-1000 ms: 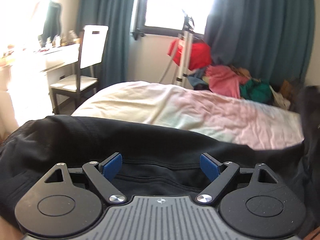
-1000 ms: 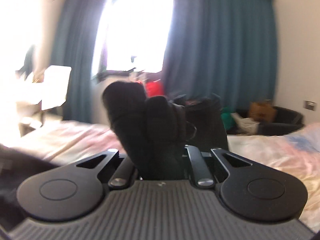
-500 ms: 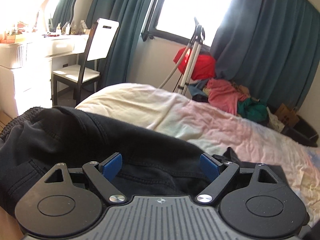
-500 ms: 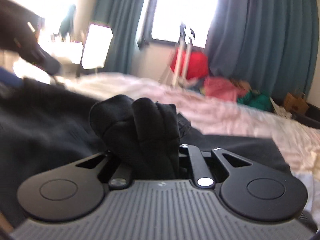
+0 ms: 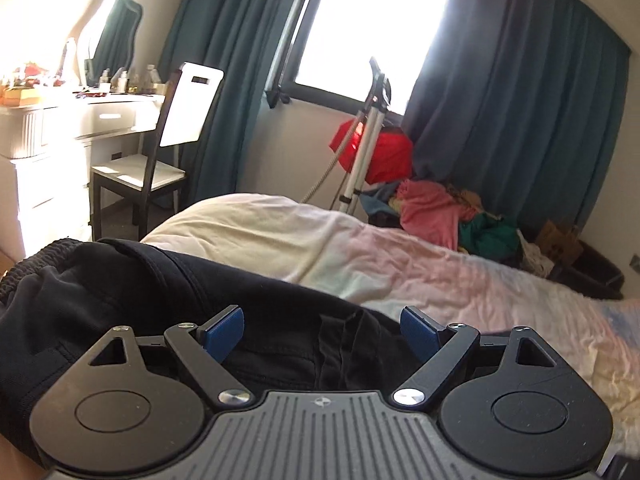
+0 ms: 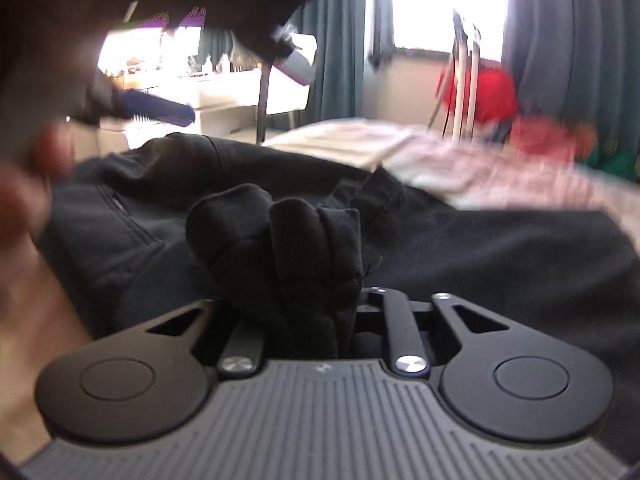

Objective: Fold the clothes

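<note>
Lying across pale bed [image 5: 400,256], black trousers [image 5: 120,300], teal curtains [image 5: 500,120], white chair [image 5: 176,140].

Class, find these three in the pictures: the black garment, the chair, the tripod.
Black garment [image 5: 132,304]: left wrist view, on its flat cloth near the waistband.
Chair [image 5: 191,110]: left wrist view, on its white backrest.
Tripod [image 5: 362,156]: left wrist view, on a silver leg.

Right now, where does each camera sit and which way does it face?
Left wrist: on the left gripper, open above the black garment, facing across the bed toward the window.
Right wrist: on the right gripper, shut on a bunch of that garment; blurred left gripper upper left.
Shared: garment, bed, tripod, chair.
</note>
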Demonstrator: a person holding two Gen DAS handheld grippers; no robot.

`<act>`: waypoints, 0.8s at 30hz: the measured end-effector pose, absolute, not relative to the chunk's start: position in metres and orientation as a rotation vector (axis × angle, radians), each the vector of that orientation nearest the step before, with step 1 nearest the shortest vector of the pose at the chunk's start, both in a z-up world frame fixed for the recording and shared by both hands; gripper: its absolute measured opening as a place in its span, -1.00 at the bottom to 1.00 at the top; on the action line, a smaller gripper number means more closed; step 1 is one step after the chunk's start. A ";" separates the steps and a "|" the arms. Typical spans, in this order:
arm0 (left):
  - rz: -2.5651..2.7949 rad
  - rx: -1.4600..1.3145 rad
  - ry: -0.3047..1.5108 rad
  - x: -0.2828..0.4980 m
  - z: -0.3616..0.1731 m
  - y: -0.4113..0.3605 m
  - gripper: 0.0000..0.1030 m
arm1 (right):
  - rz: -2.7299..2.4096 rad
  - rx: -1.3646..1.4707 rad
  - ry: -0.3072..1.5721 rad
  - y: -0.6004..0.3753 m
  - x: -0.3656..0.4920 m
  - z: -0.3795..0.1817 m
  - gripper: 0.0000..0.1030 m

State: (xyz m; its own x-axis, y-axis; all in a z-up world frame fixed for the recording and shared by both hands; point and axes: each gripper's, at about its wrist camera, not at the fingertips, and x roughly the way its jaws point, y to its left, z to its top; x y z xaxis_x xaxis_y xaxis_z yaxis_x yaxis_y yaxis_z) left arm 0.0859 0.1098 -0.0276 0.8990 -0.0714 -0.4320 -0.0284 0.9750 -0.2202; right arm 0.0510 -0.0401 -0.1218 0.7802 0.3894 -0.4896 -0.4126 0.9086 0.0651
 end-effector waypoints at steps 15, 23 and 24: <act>-0.078 -0.059 0.576 0.064 -0.068 0.068 0.69 | 0.158 0.172 0.550 -0.166 0.015 -0.080 0.11; -0.027 0.037 0.694 0.073 -0.107 0.061 0.69 | 0.026 0.140 0.589 -0.172 0.037 -0.106 0.09; -0.024 0.045 0.699 0.074 -0.109 0.060 0.69 | 0.018 0.141 0.607 -0.174 0.040 -0.110 0.08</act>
